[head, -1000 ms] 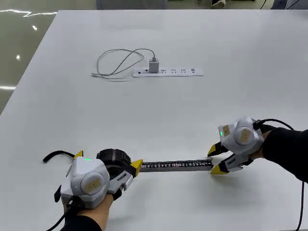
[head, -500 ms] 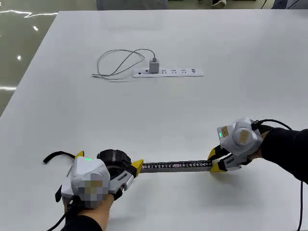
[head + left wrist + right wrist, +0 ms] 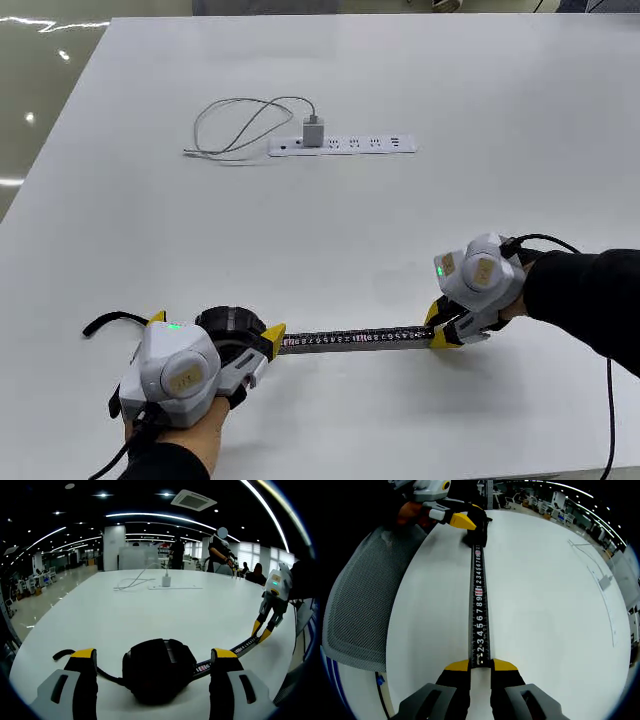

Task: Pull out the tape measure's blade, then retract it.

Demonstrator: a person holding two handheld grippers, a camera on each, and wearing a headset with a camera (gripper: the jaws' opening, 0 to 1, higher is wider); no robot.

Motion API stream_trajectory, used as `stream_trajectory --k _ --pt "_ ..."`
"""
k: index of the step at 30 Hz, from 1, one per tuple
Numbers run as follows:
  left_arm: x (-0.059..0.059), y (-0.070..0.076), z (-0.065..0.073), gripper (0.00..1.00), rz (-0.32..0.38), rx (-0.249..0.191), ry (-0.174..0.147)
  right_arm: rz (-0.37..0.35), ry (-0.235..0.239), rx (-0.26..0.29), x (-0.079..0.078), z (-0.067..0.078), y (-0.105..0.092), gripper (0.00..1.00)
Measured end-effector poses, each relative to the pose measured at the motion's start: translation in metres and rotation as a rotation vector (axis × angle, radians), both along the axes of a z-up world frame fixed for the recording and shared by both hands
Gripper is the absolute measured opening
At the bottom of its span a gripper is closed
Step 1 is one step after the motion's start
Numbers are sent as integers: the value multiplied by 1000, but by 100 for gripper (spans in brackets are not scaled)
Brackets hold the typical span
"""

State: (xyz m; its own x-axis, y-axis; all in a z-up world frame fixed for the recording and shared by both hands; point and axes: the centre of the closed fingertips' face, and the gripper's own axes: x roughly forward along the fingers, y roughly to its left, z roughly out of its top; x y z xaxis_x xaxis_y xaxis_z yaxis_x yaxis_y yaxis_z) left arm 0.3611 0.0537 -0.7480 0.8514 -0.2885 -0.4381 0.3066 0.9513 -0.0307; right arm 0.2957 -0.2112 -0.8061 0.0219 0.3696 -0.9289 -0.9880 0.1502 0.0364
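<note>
pinched at its tip by the right gripper [image 3: 481, 666], the blade [image 3: 479, 605] runs straight to the case [image 3: 159, 672] between the parted jaws of the left gripper [image 3: 155, 654].

tape measure [image 3: 232, 325] between left gripper [image 3: 215, 328] jaws | blade [image 3: 350, 338] rightward into right gripper [image 3: 437, 328] | power strip [image 3: 345, 144] far behind

Tape measure case [image 3: 232, 326]: black.
Blade [image 3: 479, 605]: black, white numerals, red marks.
Left gripper [image 3: 214, 328]: white-grey, yellow tips, green light.
Right gripper [image 3: 437, 328]: white-grey, yellow tips, green light.
Table [image 3: 400, 220]: plain white.
</note>
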Motion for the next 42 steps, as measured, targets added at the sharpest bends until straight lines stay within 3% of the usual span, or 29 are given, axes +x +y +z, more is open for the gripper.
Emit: stream_trajectory --k 3,7,12,17,25,29,36,42 --pt "1 -1 -3 87 3 -6 10 -65 2 -11 0 0 0 11" --pt "1 -5 -7 79 -7 -8 21 -35 -13 -15 -1 0 1 11" --pt "2 -6 -14 75 -5 -3 41 -97 1 17 1 1 1 11" --pt "1 -8 -16 71 2 -12 59 -73 -7 -7 -1 0 3 11" --pt "6 -8 -14 67 11 -2 53 -105 6 -34 1 -1 3 11" --pt "7 -6 -16 65 21 3 68 -94 8 -59 1 -1 3 11" --pt "6 -7 -18 64 -4 27 87 -136 31 -44 2 -1 2 10" --pt "5 -8 -19 63 -22 54 74 -142 20 -40 1 -1 2 10"
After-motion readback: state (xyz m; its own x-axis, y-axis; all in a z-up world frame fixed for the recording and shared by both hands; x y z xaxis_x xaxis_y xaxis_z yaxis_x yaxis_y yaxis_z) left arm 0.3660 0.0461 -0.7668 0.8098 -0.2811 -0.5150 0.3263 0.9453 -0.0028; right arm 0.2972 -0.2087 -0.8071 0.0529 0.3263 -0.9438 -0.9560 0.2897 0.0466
